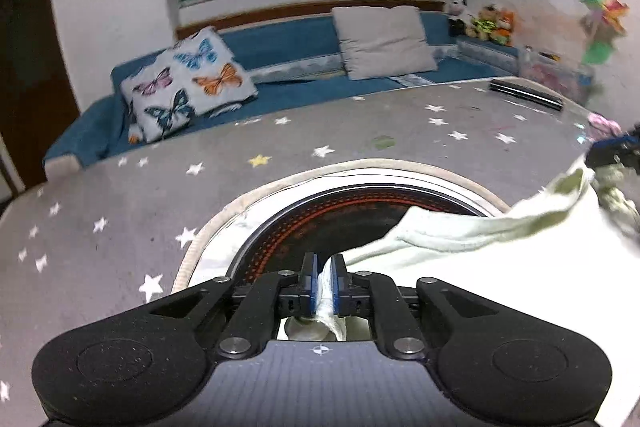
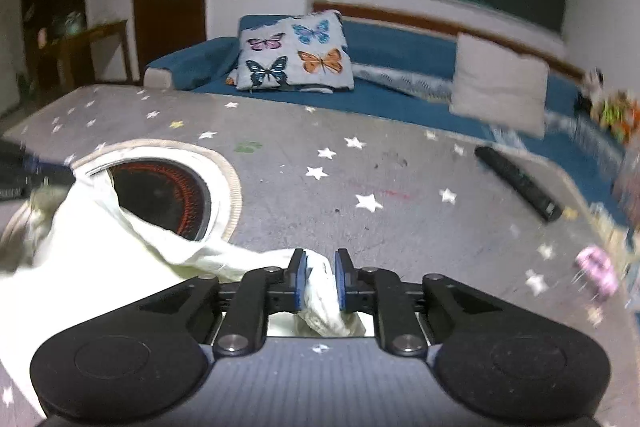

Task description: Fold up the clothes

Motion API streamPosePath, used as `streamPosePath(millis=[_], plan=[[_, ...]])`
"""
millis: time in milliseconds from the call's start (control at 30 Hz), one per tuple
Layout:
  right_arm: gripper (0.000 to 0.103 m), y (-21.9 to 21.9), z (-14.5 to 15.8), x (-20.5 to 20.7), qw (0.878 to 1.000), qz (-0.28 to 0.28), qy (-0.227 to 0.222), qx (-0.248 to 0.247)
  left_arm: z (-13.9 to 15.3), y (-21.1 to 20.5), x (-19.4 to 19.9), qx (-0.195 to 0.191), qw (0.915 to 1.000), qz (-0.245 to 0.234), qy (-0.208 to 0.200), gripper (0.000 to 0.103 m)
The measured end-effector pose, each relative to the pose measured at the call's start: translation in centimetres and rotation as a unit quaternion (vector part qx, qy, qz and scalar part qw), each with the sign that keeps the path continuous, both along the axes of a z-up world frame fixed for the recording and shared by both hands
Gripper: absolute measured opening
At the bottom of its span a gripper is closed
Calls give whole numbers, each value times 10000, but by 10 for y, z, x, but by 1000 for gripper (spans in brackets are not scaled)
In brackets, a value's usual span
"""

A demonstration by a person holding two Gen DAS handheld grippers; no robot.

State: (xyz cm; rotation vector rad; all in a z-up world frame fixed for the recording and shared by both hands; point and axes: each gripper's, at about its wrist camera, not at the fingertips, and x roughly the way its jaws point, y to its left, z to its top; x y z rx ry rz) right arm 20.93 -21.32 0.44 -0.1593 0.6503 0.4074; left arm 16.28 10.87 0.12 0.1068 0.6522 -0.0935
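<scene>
two claws share one pale garment (image 1: 460, 239), each pinching an end so the cloth spans between them above the starred bench (image 1: 120, 211), likely to spread it flat for folding. the left claw (image 1: 325, 277) is nearly closed, its blue pads clamped on a thin fold. the right claw (image 2: 318, 277) stands a little wider, a bunched corner between its pads. slack cloth drapes over the round burner (image 2: 160, 195).
</scene>
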Motion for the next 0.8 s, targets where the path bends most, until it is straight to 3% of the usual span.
streamPosePath(millis=[133,300,500,600,733,767,800], plan=[[29,-10,3,-3,9998,-117,-111,117,7,16,-4,-404,9989,213,-113,42],[31,-26,14,-19,9996,-206,-78,198,24,24,-25,-683,9965,363,-321,46],[31,-38,0,-28,9990,-276,274,225,31,14,-58,-723,9959,278,-460,44],[31,-44,-8,-22,9970,-438,418,482,25,8,-70,-708,9963,262,-408,44],[30,-46,-18,-12,9934,-520,565,855,16,6,-68,-729,9966,285,-264,28],[27,-45,-21,-10,9926,-544,595,906,14,6,-65,-707,9968,306,-222,24],[17,-45,-24,-8,9921,-574,619,931,11,7,-62,-691,9969,331,-179,21]])
